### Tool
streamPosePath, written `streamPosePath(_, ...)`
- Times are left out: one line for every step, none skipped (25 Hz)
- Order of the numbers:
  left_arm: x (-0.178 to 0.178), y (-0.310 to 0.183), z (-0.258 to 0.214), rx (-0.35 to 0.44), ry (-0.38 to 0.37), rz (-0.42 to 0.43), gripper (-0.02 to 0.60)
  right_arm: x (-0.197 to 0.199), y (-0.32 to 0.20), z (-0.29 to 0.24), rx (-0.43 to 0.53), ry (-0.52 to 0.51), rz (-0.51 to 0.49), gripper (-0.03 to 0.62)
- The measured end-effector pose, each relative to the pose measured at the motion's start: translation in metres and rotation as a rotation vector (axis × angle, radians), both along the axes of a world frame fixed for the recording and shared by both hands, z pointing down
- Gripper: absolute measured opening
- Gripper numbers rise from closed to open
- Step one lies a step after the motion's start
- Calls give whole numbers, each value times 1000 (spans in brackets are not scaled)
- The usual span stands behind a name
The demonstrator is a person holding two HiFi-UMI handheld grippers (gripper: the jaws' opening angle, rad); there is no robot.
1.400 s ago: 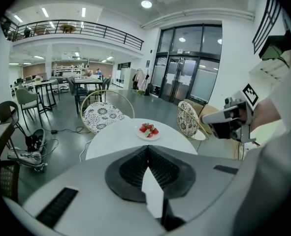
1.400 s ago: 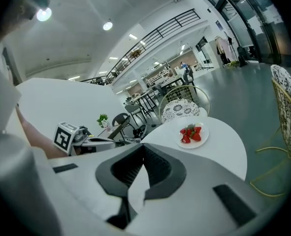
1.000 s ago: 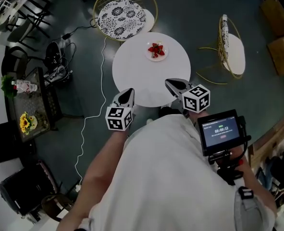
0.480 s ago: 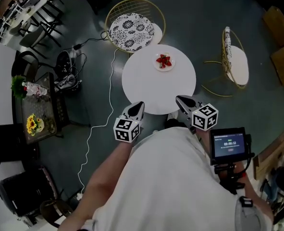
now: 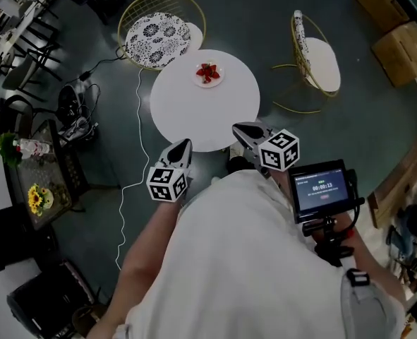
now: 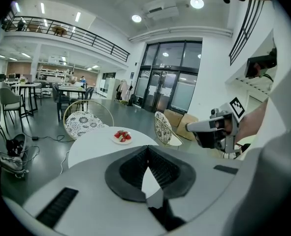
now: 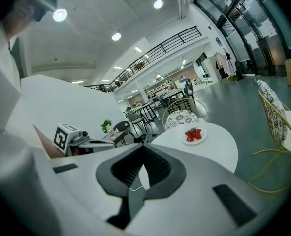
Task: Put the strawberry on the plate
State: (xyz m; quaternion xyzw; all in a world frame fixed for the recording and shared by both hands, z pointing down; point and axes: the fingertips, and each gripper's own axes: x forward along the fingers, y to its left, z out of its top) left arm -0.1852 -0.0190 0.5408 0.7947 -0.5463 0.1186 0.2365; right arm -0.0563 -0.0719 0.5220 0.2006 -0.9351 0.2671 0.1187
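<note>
The strawberries (image 5: 208, 71) lie in a small red heap on the plate (image 5: 219, 83), which sits at the 12 o'clock side of the round white worktop (image 5: 194, 115), close to its far edge. No berry shows anywhere else on the worktop, so the task looks done rather than pending (how many berries are in the heap is too small to count).

The left tool (image 5: 185, 143) hangs just off the worktop's rim at about 7 o'clock, and the right tool (image 5: 237, 128) at about 5 o'clock. Both point toward the plate but stay well apart from it. In each gripper view the ribbed jaws meet in a closed V with nothing between them, only the bare worktop showing beyond. Held together, empty and near the person's body, they read as parked, probably because nothing is left to carry.

A wire chair (image 5: 159, 30) with a patterned cushion stands at 11 o'clock beyond the worktop, and a second chair (image 5: 314, 58) at 2 o'clock.
</note>
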Motion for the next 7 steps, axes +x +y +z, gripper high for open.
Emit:
streamPosePath(3, 0, 1, -2, 1, 5, 9, 2, 1, 1, -3, 2, 2, 6)
streamPosePath(5, 0, 2, -4, 1, 8, 9, 4, 2, 2, -5, 3, 3, 8)
streamPosePath(7, 0, 2, -6, 1, 11, 9, 5, 2, 2, -7, 4, 3, 8)
streamPosePath(7, 0, 3, -8, 1, 12, 8, 6, 3, 3, -9, 4, 3, 8)
streamPosePath(8, 0, 4, -10, 1, 13, 8, 7, 3, 4, -11, 5, 2, 8)
streamPosePath(9, 0, 5, -11, 0, 14, 9, 7, 4, 5, -13, 6, 2, 7)
streamPosePath(9, 0, 6, -13, 0, 15, 8, 8, 4, 6, -14, 7, 1, 8)
